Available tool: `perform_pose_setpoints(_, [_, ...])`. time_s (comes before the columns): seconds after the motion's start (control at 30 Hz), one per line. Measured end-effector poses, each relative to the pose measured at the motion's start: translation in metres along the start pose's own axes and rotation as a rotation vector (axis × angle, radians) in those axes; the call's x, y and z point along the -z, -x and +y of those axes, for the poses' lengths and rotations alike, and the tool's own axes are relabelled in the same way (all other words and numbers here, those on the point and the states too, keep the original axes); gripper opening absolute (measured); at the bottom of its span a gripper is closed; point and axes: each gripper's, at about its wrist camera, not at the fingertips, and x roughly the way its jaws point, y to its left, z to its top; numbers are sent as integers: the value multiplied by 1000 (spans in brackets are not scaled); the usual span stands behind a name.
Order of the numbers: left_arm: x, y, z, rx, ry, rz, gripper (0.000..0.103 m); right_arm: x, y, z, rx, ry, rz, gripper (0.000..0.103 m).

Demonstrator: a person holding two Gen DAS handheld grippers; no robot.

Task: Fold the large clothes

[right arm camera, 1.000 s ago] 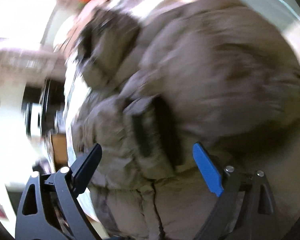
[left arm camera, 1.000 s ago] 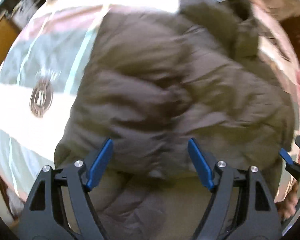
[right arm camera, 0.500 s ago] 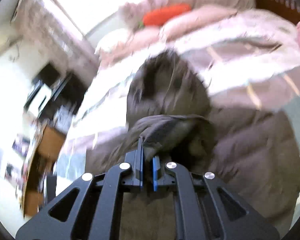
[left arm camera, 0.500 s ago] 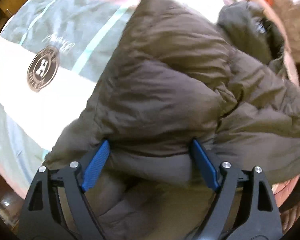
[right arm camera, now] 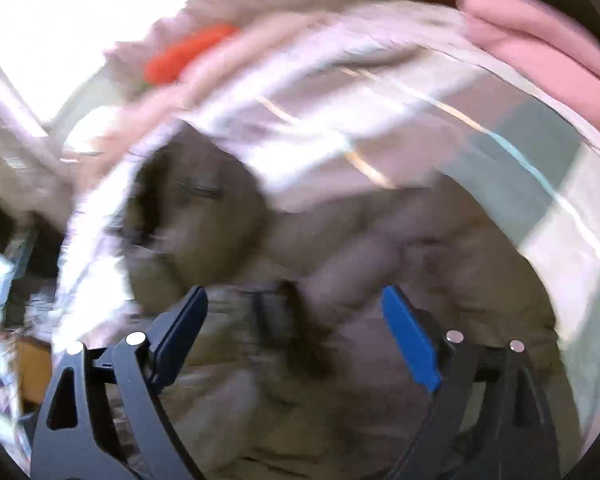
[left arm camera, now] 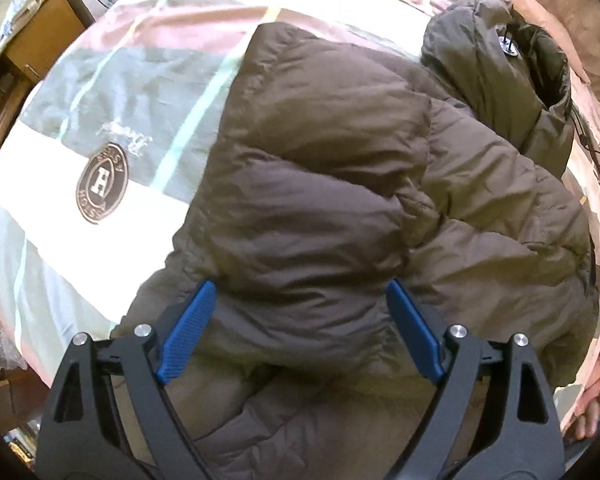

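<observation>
**Right gripper lets go of the jacket**

The right gripper (right arm camera: 294, 330), clamped on cloth half a second ago, now stands spread. The brown puffer jacket (left arm camera: 340, 200) lies on the striped bedspread (left arm camera: 100, 92), hood (left arm camera: 496, 76) far right. The left gripper (left arm camera: 300, 328) stands spread over a folded sleeve.

The puffer jacket (left arm camera: 340, 184) is a dark olive-brown, quilted in broad horizontal bands, and its hood (left arm camera: 496, 80) runs greener, with a small white round snap. The bedspread (left arm camera: 112, 92) beneath is blocked in grey-green, dusty pink and cream, crossed by thin mint stripes, with a brown round emblem (left arm camera: 102, 184) lettered in white. Both the left gripper (left arm camera: 300, 328) and the right gripper (right arm camera: 296, 332) are black with blue pads. A blurred orange-red object (right arm camera: 188, 54) and pink cloth (right arm camera: 540, 64) sit at the bed's edge.
</observation>
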Motion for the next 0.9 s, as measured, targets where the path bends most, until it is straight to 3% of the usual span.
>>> perform_pose_setpoints(0.03, [0, 1, 0, -3, -2, -1, 89, 2, -4, 11, -91, 56, 49, 82])
perform_pose_setpoints(0.1, [4, -2, -2, -13, -13, 8, 89, 17, -22, 40, -140, 182, 155, 62])
perform_pose_setpoints(0.2, [6, -30, -6, -30, -17, 51, 89, 47, -61, 57, -28, 288, 274, 59])
perform_pose_setpoints(0.27, [-1, -48, -2, -33, 1, 86, 92, 60, -85, 44, 56, 288, 342, 56])
perform_pose_setpoints(0.37, [-6, -55, 5, -22, 13, 101, 93, 55, -96, 20, 32, 221, 369, 53])
perform_pose_setpoints(0.47, [-7, -44, 6, -20, 26, 86, 92, 45, -75, 10, -10, 138, 391, 58])
perform_pose_setpoints(0.5, [-6, -37, 4, 0, 22, 78, 92, 41, -63, 11, -44, 118, 386, 71])
perform_pose_setpoints(0.57, [-4, -23, -4, 53, -11, 62, 92, 40, -40, 14, -106, 138, 372, 82])
perform_pose_setpoints(0.7, [10, -8, -13, 48, -81, 41, 92, 58, -9, 18, -69, 237, 392, 82])
perform_pose_setpoints(0.9, [28, -13, -25, 54, -134, 112, 92, 121, -8, 6, -195, 226, 572, 82])
